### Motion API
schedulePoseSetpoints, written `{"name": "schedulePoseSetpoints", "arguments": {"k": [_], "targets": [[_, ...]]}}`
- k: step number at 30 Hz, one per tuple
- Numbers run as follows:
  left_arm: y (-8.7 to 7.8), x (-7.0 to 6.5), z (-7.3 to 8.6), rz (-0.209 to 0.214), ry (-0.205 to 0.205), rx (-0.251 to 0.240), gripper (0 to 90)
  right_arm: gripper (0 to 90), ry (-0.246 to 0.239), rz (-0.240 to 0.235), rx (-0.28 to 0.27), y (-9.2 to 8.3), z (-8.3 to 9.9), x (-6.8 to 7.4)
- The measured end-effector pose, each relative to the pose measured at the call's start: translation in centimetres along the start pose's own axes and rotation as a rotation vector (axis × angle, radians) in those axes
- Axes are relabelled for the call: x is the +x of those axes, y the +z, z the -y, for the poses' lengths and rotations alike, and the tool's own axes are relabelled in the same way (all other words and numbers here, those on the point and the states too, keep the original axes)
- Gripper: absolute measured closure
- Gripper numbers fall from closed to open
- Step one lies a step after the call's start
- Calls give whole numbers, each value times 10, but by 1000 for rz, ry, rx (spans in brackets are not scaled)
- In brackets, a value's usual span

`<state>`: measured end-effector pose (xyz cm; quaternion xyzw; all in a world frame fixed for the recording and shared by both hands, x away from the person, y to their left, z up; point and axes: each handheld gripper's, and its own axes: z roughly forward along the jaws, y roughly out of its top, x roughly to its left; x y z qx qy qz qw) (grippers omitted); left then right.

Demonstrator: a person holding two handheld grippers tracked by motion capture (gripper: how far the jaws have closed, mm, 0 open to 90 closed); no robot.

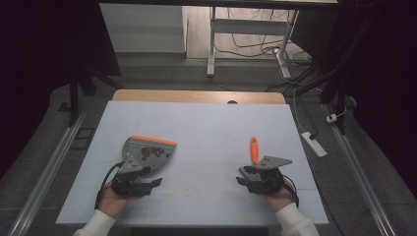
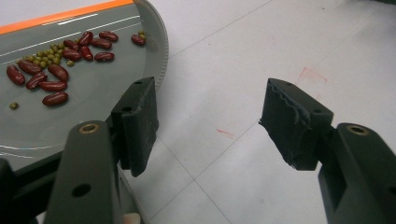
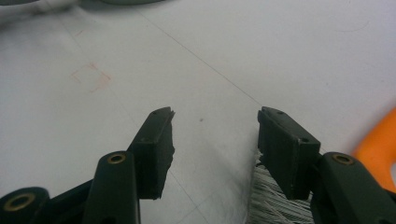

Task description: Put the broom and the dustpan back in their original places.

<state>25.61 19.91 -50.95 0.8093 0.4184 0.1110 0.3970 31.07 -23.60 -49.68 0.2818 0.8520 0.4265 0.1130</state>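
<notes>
Two grippers sit low over the white table (image 1: pixel 206 123), one in each of our hands, and we take them from left to right. At the left lies a grey dustpan (image 1: pixel 147 151) with an orange edge, flat on the table, and on it a scatter of dark red beans (image 2: pixel 51 79) and small green beans (image 2: pixel 46 57). Just below it in the high view is our left gripper (image 2: pixel 208 126); its jaws stand apart with bare table between them, gripping nothing, and the left one overlaps the dustpan's curved rim in the left gripper view. Well apart to the right, our right gripper (image 3: pixel 215 140) likewise has its jaws released, nothing between the pads but table. Beside its right jaw we see the pale bristles (image 3: pixel 273 196) of a brush, and the brush's orange handle (image 1: pixel 254 149) lies on the table just beyond the gripper in the high view, pointing away from us.
</notes>
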Motion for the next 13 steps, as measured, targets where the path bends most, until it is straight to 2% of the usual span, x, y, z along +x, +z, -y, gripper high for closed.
{"name": "schedulePoseSetpoints", "arguments": {"k": [13], "targets": [[1, 1, 0, 8, -5, 3, 373, 451, -1, 2, -3, -1, 1, -1]]}}
